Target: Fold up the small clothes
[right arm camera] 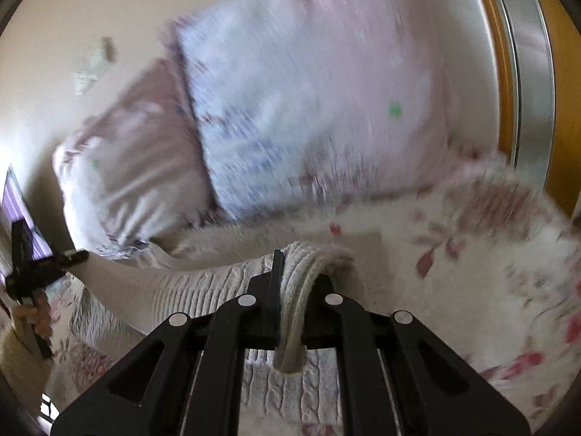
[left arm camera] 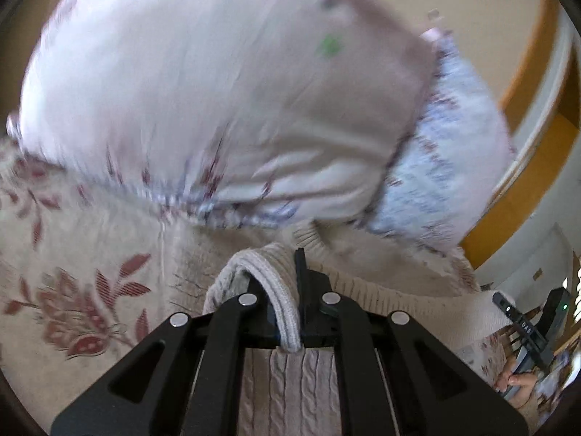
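A cream cable-knit sweater hangs between my two grippers above a bed. My left gripper is shut on the sweater's ribbed edge, which bunches between the fingers. My right gripper is shut on another part of the ribbed edge. The knit stretches leftward from it. The right gripper and the hand holding it show at the right edge of the left wrist view. The left gripper shows at the left edge of the right wrist view. Both views are blurred by motion.
Two pale floral pillows lie ahead on a floral bedspread. A cream wall stands behind. An orange and white frame runs along the right side. The pillows also show in the right wrist view.
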Demonstrator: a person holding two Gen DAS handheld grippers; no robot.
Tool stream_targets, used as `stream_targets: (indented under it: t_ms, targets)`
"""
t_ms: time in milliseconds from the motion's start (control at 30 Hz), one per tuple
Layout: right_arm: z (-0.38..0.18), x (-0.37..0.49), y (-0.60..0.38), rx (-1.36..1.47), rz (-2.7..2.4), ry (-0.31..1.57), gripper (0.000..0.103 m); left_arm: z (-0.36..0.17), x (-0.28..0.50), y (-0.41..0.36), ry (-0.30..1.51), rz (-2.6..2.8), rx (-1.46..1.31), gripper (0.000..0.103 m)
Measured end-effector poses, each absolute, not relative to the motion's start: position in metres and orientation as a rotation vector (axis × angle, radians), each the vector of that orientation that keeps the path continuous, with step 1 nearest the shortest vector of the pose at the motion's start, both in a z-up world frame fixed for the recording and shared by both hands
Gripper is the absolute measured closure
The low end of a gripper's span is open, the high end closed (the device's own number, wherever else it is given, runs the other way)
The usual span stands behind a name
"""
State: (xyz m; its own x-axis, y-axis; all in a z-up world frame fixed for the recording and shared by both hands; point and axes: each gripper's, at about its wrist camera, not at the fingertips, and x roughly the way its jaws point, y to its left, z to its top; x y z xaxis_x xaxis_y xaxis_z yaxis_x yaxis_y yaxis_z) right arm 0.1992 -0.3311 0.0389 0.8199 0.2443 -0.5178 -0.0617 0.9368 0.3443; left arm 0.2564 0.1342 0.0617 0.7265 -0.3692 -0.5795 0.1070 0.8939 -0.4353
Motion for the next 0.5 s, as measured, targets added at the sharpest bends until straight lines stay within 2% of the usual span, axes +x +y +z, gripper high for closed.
stream_targets:
  t_ms: [167, 233, 267, 300, 333, 400, 467, 500]
  targets:
    - [-0.002, 0.245, -0.343, 0.477, 0.159, 0.743, 0.095, 0.024, 0.286, 0.14, 0.83, -0.251, -0.491, 0.096]
    - [-0.005, 0.259, -0.351, 0.563, 0.172, 0.756, 0.09, 0.021, 0.293, 0.14, 0.85, -0.254, -0.515, 0.095]
    - [-0.006, 0.266, -0.354, 0.605, 0.187, 0.761, 0.078, 0.022, 0.295, 0.14, 0.851, -0.256, -0.524, 0.092]
    - [-0.006, 0.272, -0.357, 0.644, 0.199, 0.762, 0.063, 0.023, 0.297, 0.14, 0.852, -0.265, -0.539, 0.09]
    - [-0.007, 0.28, -0.36, 0.687, 0.204, 0.761, 0.056, 0.024, 0.3, 0.14, 0.852, -0.272, -0.554, 0.086]
    - [-0.007, 0.29, -0.364, 0.728, 0.199, 0.754, 0.053, 0.029, 0.303, 0.141, 0.84, -0.271, -0.586, 0.075]
    - [-0.001, 0.29, -0.366, 0.733, 0.186, 0.729, 0.052, 0.037, 0.303, 0.145, 0.803, -0.261, -0.598, 0.058]
    - [0.005, 0.284, -0.368, 0.723, 0.18, 0.712, 0.052, 0.044, 0.3, 0.148, 0.778, -0.255, -0.595, 0.055]
